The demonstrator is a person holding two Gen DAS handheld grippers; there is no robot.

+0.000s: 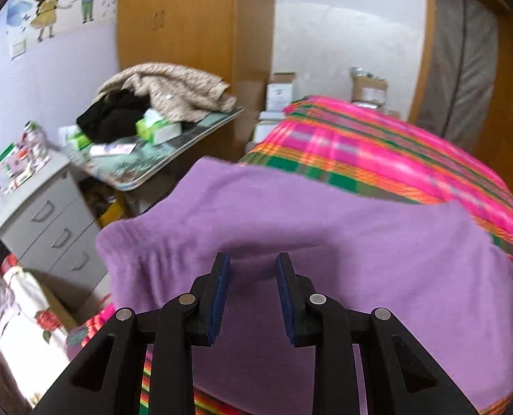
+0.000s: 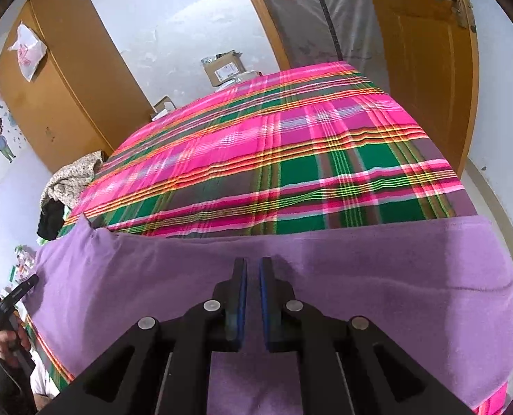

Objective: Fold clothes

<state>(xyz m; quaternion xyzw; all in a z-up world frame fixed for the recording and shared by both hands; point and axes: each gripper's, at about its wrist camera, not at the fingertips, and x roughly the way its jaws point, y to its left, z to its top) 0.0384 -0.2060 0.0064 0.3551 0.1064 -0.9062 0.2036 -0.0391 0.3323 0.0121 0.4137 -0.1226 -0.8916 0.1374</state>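
Two grippers over purple garment lying on plaid bedspread. Left gripper parted, empty; right gripper nearly closed, nothing visibly pinched. Advice: seize matching corners, fold evenly.

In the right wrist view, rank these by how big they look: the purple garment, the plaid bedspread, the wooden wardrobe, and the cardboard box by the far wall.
1. Purple garment and plaid bedspread: alike; the garment's nearness inflates it.
2. Wooden wardrobe.
3. Cardboard box.
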